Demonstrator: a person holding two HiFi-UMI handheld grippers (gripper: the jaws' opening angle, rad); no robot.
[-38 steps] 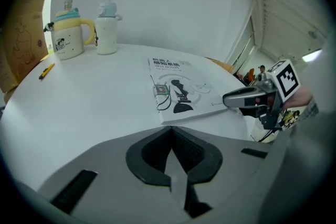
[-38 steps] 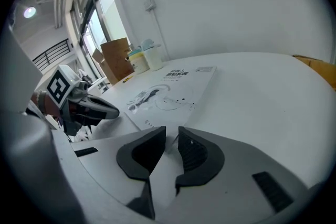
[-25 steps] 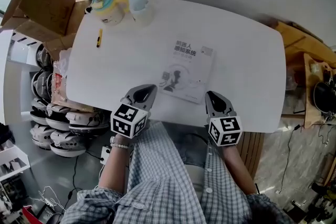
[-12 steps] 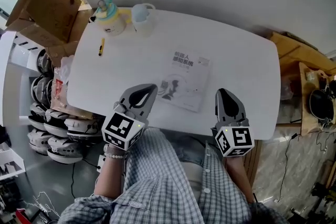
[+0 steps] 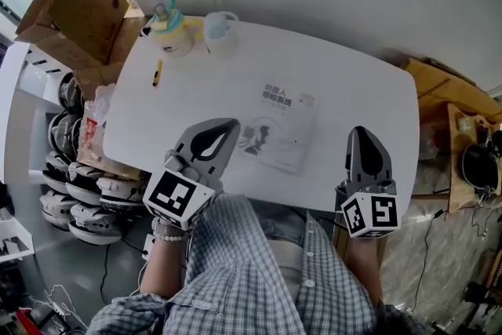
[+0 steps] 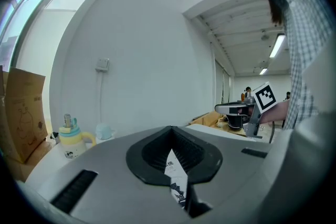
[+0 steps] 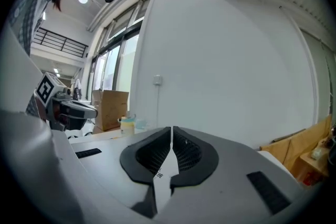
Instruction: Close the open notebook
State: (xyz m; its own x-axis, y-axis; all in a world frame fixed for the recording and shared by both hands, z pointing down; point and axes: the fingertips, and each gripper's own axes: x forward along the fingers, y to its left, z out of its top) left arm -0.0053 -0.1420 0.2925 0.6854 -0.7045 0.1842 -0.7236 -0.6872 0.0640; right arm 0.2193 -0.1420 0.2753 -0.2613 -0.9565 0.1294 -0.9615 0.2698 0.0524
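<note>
You hold the left gripper (image 5: 225, 127) and right gripper (image 5: 362, 137), jaws pressed together and empty, either side of the closed notebook (image 5: 280, 127).

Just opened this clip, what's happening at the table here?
A person holds the left gripper and the right gripper by the near edge of the white table. The notebook lies closed, cover up, between them, and neither gripper touches it. The jaws of both are together and hold nothing. A bottle, a cup and a pen sit toward the far left corner.
</note>
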